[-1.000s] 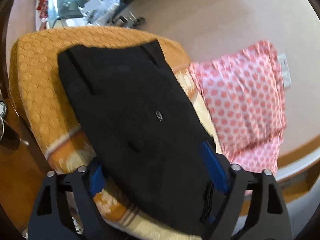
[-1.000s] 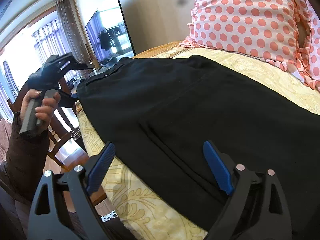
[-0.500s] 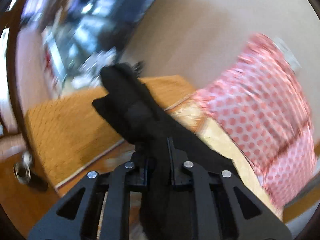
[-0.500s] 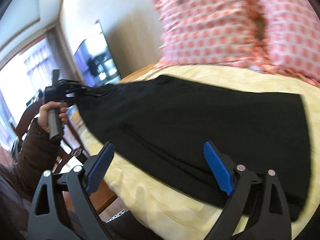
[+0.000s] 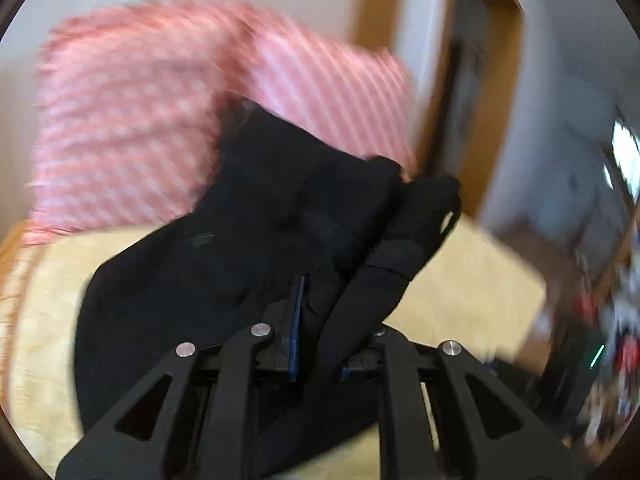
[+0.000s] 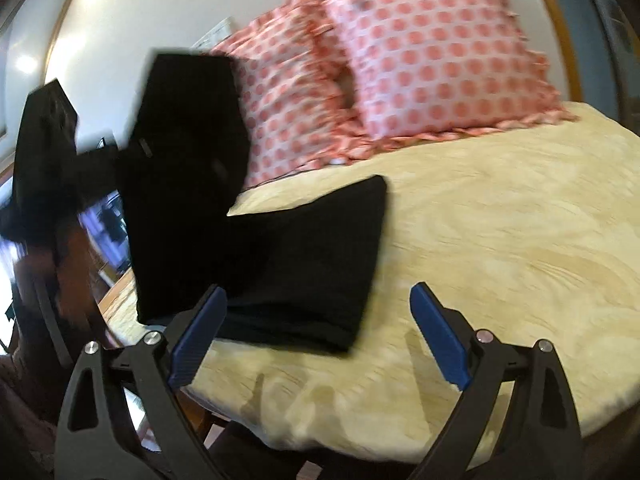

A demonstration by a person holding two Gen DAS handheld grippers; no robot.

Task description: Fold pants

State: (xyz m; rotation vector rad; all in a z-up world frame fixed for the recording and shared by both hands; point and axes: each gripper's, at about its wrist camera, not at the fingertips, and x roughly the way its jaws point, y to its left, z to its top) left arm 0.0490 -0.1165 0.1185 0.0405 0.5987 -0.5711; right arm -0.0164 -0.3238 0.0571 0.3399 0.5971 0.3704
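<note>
Bare bedspread (image 6: 500, 240) lies open right of the pants (image 6: 312, 264); pillows (image 6: 432, 56) block the far side.

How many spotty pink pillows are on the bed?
2. One pink pillow leans against the wall on the right; the other pillow sits left of it, partly hidden behind the lifted black pants.

Bedroom background, nothing fancy

Bed with a pale yellow patterned bedspread (image 6: 500, 240) takes up most of the right wrist view. Two pink pillows with coral polka dots lean on the white wall (image 6: 132, 8) at the far side: the right pillow (image 6: 436, 52) overlaps the left pillow (image 6: 288, 92) a bit, both with frilly edges. A TV screen (image 6: 108, 224) shows far left, low down. The left wrist view is blurry, but there's wooden door trim (image 5: 476, 92) on the right.
</note>
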